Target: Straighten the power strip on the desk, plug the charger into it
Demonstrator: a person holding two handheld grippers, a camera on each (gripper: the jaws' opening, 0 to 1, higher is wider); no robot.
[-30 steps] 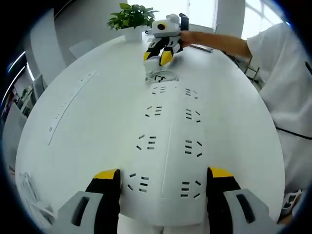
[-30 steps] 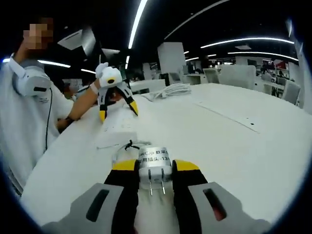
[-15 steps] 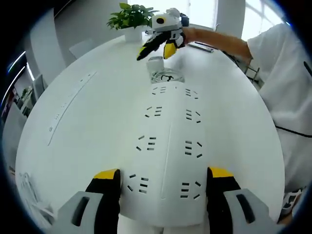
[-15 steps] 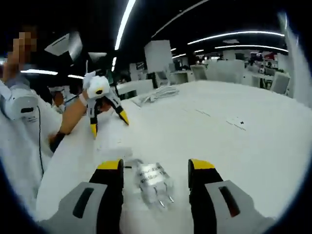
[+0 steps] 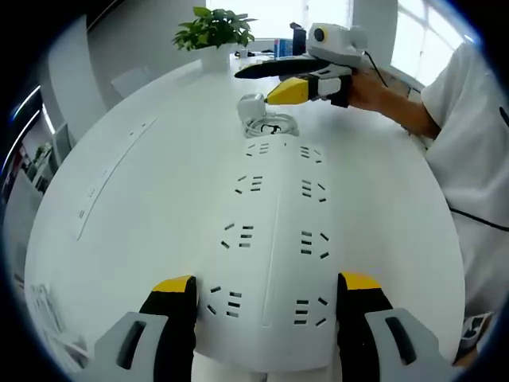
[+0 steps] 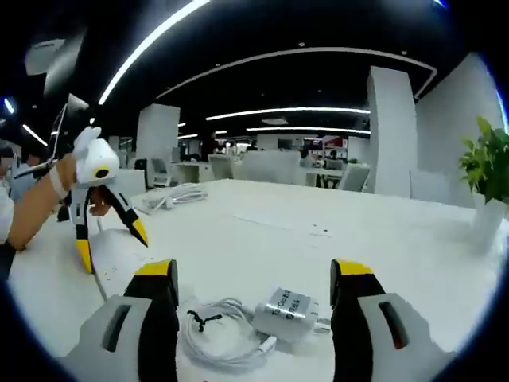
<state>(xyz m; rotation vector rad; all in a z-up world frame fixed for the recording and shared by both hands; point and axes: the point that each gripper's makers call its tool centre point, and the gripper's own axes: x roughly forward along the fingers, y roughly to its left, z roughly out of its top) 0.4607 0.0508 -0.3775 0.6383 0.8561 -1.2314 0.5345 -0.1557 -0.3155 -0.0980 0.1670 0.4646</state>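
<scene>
The white power strip (image 5: 274,231) lies lengthwise on the round white desk (image 5: 159,199), and its near end sits between the jaws of my left gripper (image 5: 264,288), which stands open astride it. Past the strip's far end the white charger (image 5: 251,103) lies beside its coiled cable (image 5: 270,126). My right gripper (image 5: 274,81) hovers over them, held by a hand. In the right gripper view the charger (image 6: 290,306) rests on its side by the cable coil (image 6: 219,334), below and between the jaws of my open right gripper (image 6: 254,270). The left gripper (image 6: 107,243) shows at the left.
A potted plant (image 5: 215,28) stands at the desk's far edge, and the plant (image 6: 485,175) is at the right. A person's white sleeve (image 5: 469,143) borders the desk's right side. A bundle of white cable (image 6: 179,195) lies further out on the desk.
My right gripper has opened and let go of the charger, which now lies on the desk, then lifted and swung aside. The left gripper and strip have stayed put.
</scene>
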